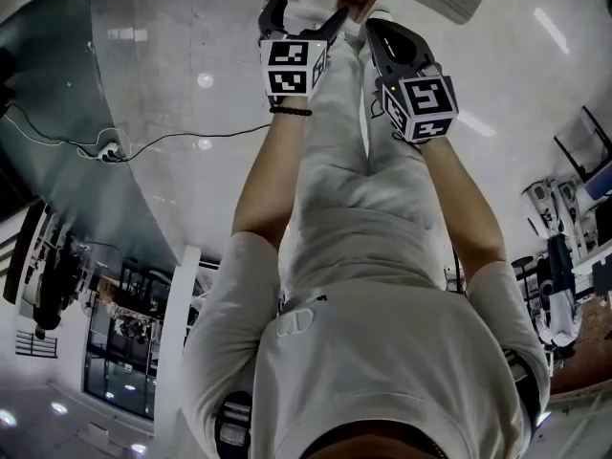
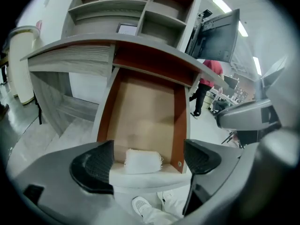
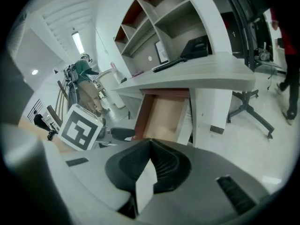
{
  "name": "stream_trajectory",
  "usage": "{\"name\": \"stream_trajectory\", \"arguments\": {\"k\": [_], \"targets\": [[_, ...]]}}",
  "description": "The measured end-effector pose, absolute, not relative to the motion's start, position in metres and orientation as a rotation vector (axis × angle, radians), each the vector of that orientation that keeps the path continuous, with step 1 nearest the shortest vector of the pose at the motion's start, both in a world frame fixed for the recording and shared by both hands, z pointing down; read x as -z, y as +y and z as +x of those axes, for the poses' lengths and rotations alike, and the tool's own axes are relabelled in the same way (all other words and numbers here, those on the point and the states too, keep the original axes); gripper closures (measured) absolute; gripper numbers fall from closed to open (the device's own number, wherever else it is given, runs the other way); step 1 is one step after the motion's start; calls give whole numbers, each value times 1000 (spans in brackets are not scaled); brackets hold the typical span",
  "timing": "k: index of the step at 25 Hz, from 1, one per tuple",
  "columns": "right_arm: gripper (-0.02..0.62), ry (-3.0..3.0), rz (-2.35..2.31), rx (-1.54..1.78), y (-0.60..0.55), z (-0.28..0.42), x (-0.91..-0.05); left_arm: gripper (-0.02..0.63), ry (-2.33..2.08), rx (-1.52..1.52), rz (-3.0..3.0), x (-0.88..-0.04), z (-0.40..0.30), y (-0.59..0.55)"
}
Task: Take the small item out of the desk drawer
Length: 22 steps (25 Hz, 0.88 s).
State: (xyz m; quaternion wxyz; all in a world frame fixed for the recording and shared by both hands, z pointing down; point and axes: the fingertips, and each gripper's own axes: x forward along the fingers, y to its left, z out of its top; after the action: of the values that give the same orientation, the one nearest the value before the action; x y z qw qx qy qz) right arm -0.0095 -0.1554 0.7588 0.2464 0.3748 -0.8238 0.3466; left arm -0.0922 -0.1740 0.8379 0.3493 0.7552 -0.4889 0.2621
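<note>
Brightness: bright, even, cool white across all three views.
Source: overhead, from long ceiling strips (image 2: 227, 4) in the left gripper view and one more strip (image 3: 77, 41) in the right gripper view.
Glare: round hot spots and a pale streak on the glossy floor (image 1: 172, 65) in the head view.
Shadow: soft only; dim under the desk top (image 2: 70, 48), milder inside the drawer (image 2: 145, 111).
Distortion: heavy fisheye, straight edges bowed, black corners round both gripper views.
Focus: sharpest mid-frame; soft on the near bodies of the left gripper (image 2: 147, 159) and right gripper (image 3: 149, 165); smeared at the left gripper view's right edge.
</note>
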Motion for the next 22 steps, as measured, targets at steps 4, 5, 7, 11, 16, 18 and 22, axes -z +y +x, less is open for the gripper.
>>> {"name": "stream_trajectory", "arguments": {"k": [4, 5, 7, 11, 16, 18, 22], "targets": [[597, -2241, 1044, -966, -155, -4, -769, 129, -1261, -714, 1941, -852, -87, -176], [597, -2240, 1050, -969, -155, -3, -771, 128, -1260, -719, 1940, -855, -86, -177], [597, -2238, 1059, -974, -156, -2, -775, 128, -1258, -725, 1934, -860, -84, -178], [597, -2233, 1071, -978, -159, 2, -784, 129, -1263, -711, 1902, -872, -83, -181], [597, -2226, 1086, -992, -158, 9, -790, 129, -1266, -731, 1872, -882, -83, -178], [597, -2223, 1087, -996, -159, 9, -793, 127, -1272, -751, 1863, -883, -83, -179], [597, -2220, 1085, -1007, -160, 5, -799, 128, -1259, -830, 1840, -893, -85, -177]]}}
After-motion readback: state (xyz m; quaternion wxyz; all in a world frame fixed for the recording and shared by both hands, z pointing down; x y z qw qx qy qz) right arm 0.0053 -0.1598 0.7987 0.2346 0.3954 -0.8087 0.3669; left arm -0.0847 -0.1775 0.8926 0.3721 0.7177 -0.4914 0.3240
